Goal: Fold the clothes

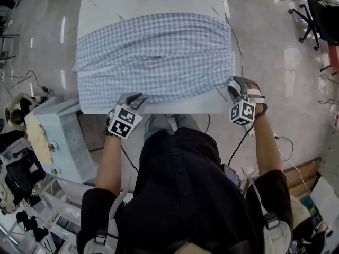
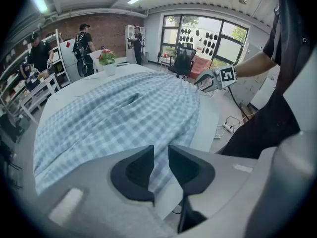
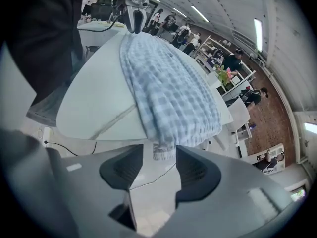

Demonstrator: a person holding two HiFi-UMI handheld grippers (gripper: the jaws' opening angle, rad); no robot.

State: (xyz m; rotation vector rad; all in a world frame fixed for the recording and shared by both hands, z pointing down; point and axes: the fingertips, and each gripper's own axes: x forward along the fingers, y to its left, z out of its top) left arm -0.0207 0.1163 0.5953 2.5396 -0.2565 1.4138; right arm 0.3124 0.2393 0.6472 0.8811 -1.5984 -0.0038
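Observation:
A blue-and-white checked garment (image 1: 153, 57) lies folded in a wide band across the white table (image 1: 106, 4). My left gripper (image 1: 135, 98) is at the garment's near edge, left of centre. In the left gripper view (image 2: 159, 150) its jaws stand narrow, with the checked cloth (image 2: 124, 113) running down between the pads. My right gripper (image 1: 237, 86) is at the table's near right corner. In the right gripper view (image 3: 159, 152) its jaws stand apart. The gathered end of the cloth (image 3: 168, 93) hangs over the table edge just ahead of them, touching neither pad.
A pale blue cabinet (image 1: 58, 136) stands left of the person. Cables (image 1: 238, 41) trail over the floor on the right, near an office chair (image 1: 318, 15). A potted plant (image 2: 107, 61) sits at the table's far end. People (image 2: 39, 53) stand by shelves in the background.

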